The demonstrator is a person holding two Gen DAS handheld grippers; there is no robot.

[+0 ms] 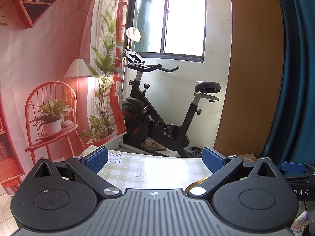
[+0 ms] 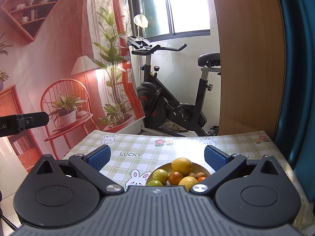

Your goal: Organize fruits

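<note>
In the right wrist view a pale bowl (image 2: 203, 168) on the checked tablecloth holds two lemons (image 2: 181, 165), two green fruits (image 2: 159, 175), an orange (image 2: 175, 177), a small tangerine (image 2: 201, 179) and small brown fruits (image 2: 200, 174). My right gripper (image 2: 157, 156) is open and empty, above and just behind the bowl. My left gripper (image 1: 155, 160) is open and empty over the table; a sliver of the bowl's rim (image 1: 200, 181) shows by its right finger. The left gripper's body (image 2: 23, 122) shows at the far left of the right wrist view.
The table (image 2: 137, 149) has a green checked cloth with rabbits and the word LUCKY. An exercise bike (image 2: 173, 102) stands beyond its far edge. A printed backdrop (image 2: 59, 68) hangs at the left. A wooden panel (image 2: 250, 59) and blue curtain (image 2: 299, 78) are at the right.
</note>
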